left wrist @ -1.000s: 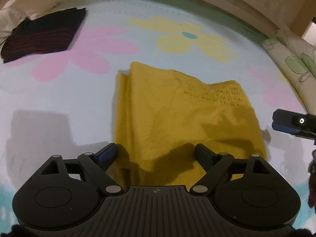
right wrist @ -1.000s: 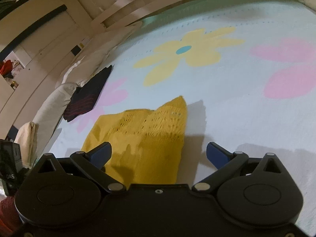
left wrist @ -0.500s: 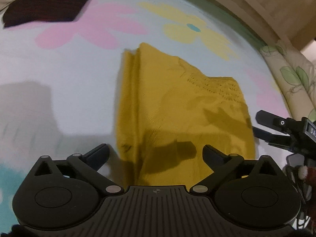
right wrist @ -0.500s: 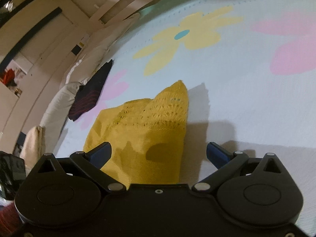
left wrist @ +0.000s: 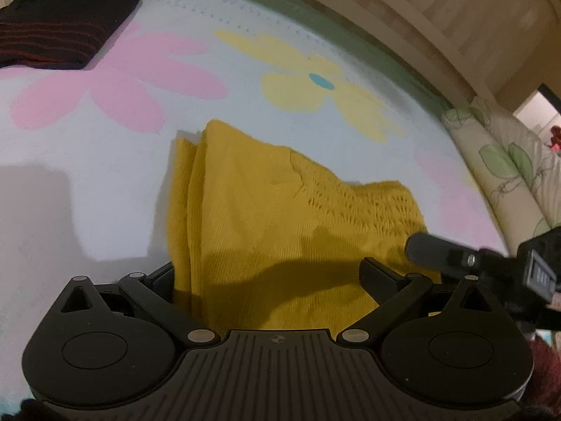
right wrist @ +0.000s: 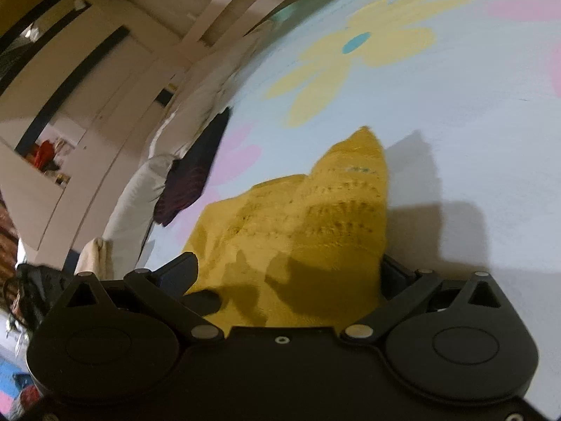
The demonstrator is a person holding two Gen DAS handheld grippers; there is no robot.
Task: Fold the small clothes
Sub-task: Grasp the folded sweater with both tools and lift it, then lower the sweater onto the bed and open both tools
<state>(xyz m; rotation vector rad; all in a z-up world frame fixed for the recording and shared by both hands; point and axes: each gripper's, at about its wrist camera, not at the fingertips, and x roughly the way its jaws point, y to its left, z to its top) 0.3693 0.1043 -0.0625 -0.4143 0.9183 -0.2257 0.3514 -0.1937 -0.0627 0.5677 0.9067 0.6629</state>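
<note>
A folded yellow knit garment [left wrist: 280, 217] lies on the flower-print bedsheet [left wrist: 87, 189]; it also shows in the right wrist view [right wrist: 315, 231]. My left gripper [left wrist: 270, 273] is open, its two fingers straddling the garment's near edge. My right gripper [right wrist: 291, 270] is open too, its fingers either side of the garment's near right end. The right gripper's finger [left wrist: 441, 249] reaches in from the right in the left wrist view, over the garment's right edge.
A folded dark garment with red stripes [left wrist: 59, 42] lies at the far left of the bed, also in the right wrist view [right wrist: 189, 175]. A leaf-print pillow [left wrist: 505, 161] lies along the right edge. White pillows [right wrist: 147, 189] and a wooden bed frame [left wrist: 420, 10] border the bed.
Both grippers have moved forward and down onto the yellow garment's near edge. The right gripper has come closer to the left one. Both stay open.
</note>
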